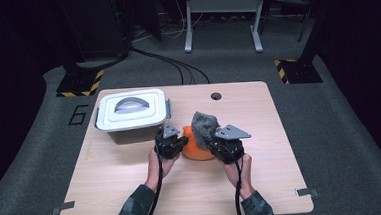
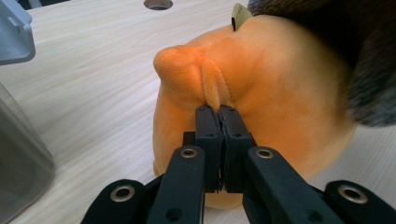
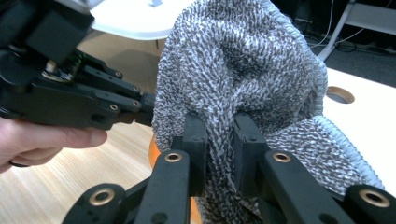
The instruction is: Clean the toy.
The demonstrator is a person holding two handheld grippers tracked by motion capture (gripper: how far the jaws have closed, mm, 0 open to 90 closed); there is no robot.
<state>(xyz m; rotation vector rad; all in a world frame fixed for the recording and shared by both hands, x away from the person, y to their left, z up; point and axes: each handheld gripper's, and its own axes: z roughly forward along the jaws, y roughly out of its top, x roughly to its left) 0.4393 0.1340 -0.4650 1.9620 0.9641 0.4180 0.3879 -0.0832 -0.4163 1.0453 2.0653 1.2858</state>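
A: Status of the grip?

B: A fold of the orange plush toy (image 2: 261,93) is pinched by the left gripper (image 2: 219,112), fingers closed tight on it. The grey knitted hat (image 3: 243,65) is clamped by the right gripper (image 3: 219,126). The toy rests on the bench (image 1: 133,191), beside the lidded grey container (image 1: 131,116).

A: Advice?

B: The toy should be held firmly down while the hat is drawn straight upward.

A: Markings?

B: A "6" (image 1: 79,115) is marked on the floor. A tag on the toy cannot be read.

Left tool (image 1: 176,138) with jaws pinched fully together, hand (image 1: 163,162) gripping from behind; right tool (image 1: 215,138) with jaws nearly together, forearms side by side.
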